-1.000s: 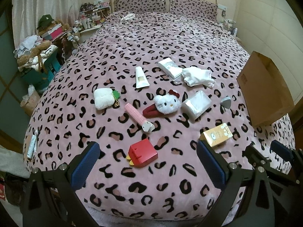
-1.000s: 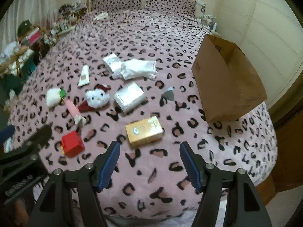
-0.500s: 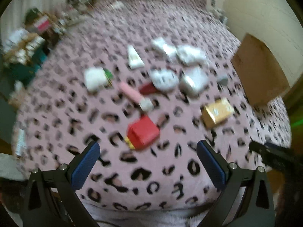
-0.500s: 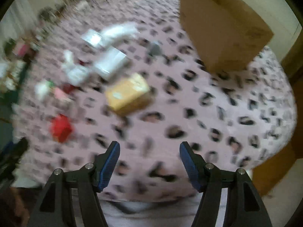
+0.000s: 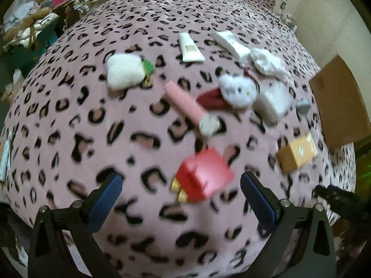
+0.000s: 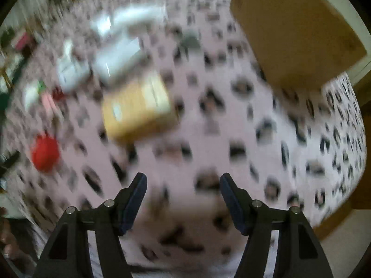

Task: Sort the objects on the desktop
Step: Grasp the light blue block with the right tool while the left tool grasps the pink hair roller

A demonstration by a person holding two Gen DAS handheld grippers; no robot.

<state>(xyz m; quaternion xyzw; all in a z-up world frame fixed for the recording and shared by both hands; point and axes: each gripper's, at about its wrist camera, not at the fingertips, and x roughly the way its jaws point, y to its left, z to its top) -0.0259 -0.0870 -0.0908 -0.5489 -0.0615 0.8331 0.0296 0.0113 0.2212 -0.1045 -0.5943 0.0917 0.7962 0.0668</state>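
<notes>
So the red box (image 5: 204, 176) is now sitting right in front of the left claw (image 5: 180, 199), lined up between its two blue pads, which are spread wide with nothing in them. A second ago that box was further ahead and smaller in the left view, so the claw has clearly pushed in toward it. It isn't touching yet as far as I can tell.

Just past the box and a bit to the right is the pink stick thing (image 5: 185, 104), then the cat plush (image 5: 238, 90) beyond it. Off to the claw's right sits the gold box (image 5: 296, 153), and further right the brown cardboard box (image 5: 340, 111).

The right claw (image 6: 183, 199) is also spread apart and empty. Its view is super blurry, but the gold box (image 6: 139, 108) has got bigger and sits ahead and left of it, with the cardboard box (image 6: 294, 30) up ahead to the right.

My read: both claws are closing in on their first picks, nothing is sorted yet, and everything is lying on the leopard bedspread (image 5: 69, 120).
</notes>
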